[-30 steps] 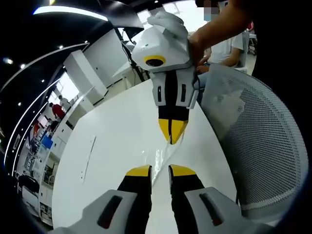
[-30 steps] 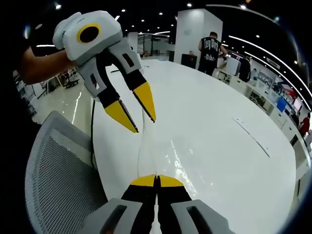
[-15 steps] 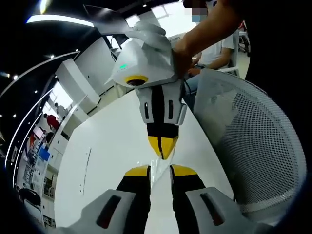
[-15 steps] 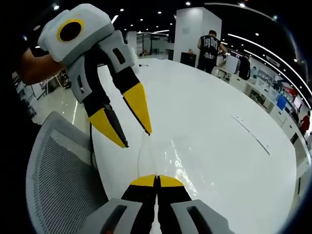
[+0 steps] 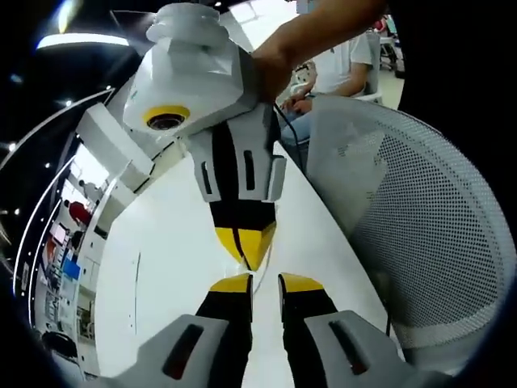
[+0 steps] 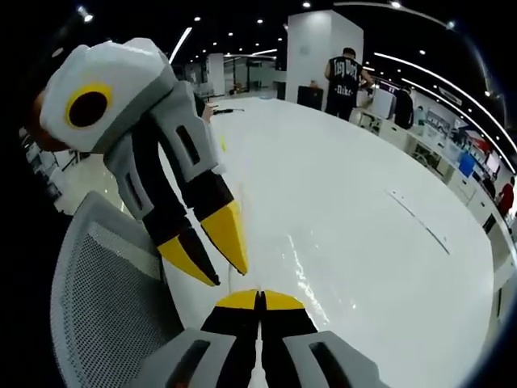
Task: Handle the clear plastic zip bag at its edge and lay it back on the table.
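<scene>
Looking along the left hand-held gripper [image 5: 266, 282], its jaws stand apart astride the bag [image 5: 252, 271] edge, tip to tip with the right one. Right gripper view: right hand-held gripper [image 6: 259, 298] clamps the bag, which runs ahead over the tabletop [image 6: 355, 202]; left nearest.

clear plastic zip bag [image 6: 279, 263] lies flat, glossy and see-through on the white table [image 6: 363, 186], near its edge

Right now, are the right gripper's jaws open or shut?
Shut. In the right gripper view, the right gripper has its yellow tips pressed together, no gap between them, on the edge of the clear plastic zip bag.
</scene>
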Action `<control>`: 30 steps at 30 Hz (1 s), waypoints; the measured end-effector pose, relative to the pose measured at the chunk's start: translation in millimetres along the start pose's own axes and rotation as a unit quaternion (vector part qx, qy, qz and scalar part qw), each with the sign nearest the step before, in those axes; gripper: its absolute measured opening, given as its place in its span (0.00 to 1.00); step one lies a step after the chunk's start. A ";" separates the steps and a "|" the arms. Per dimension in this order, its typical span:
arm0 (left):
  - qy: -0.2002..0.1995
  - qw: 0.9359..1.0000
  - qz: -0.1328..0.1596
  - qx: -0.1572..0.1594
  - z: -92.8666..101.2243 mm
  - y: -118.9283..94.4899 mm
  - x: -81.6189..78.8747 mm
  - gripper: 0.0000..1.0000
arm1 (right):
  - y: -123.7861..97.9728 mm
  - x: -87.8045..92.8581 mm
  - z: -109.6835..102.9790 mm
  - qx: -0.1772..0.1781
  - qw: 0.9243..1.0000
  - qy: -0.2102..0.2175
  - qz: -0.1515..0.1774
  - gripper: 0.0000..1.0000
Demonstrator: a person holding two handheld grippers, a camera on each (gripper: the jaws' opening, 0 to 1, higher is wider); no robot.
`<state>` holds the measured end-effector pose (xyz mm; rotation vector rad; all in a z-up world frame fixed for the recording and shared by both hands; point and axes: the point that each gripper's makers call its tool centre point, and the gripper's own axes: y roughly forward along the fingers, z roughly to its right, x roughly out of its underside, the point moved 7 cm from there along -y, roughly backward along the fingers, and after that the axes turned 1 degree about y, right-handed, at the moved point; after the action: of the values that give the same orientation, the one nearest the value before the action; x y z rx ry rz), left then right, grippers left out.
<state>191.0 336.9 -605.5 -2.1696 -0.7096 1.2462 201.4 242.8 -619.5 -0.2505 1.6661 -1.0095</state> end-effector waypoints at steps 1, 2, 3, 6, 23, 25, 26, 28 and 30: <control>0.005 1.000 -0.004 -0.004 0.1 1.0 0.6 0.10 | -0.2 -0.9 -1.1 -0.001 1.000 0.000 -0.001 0.00; 0.006 1.000 -0.006 -0.004 0.5 1.7 0.8 0.09 | -0.4 -1.3 -1.6 -0.001 1.000 0.000 -0.001 0.00; 0.009 1.000 -0.009 -0.005 1.3 2.5 0.9 0.09 | -1.0 -2.4 -2.6 -0.002 1.000 0.000 -0.001 0.00; 0.015 1.000 -0.016 -0.006 3.3 4.3 1.9 0.06 | -1.1 -4.2 -4.3 -0.004 1.000 0.003 0.000 0.00; 0.013 1.000 -0.021 -0.002 7.6 7.1 7.5 0.00 | -7.7 -12.4 -1.5 0.015 1.000 0.003 0.006 0.00; 0.012 1.000 -0.022 -0.001 8.4 6.9 7.5 0.00 | -9.5 -13.7 1.0 0.019 1.000 0.004 0.009 0.00; 0.012 1.000 -0.022 -0.001 8.7 6.9 7.6 0.00 | -10.0 -14.1 2.0 0.020 1.000 0.003 0.010 0.00; 0.012 1.000 -0.023 -0.001 9.4 6.8 8.0 0.00 | -11.1 -15.7 3.9 0.025 1.000 0.003 0.012 0.00; 0.012 1.000 -0.025 -0.001 9.8 6.5 8.3 0.00 | -12.1 -17.1 5.1 0.028 1.000 0.002 0.014 0.00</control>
<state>187.1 339.6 -619.1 -2.1523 -0.7508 1.1941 208.1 243.6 -599.1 -0.1873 1.6385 -1.0352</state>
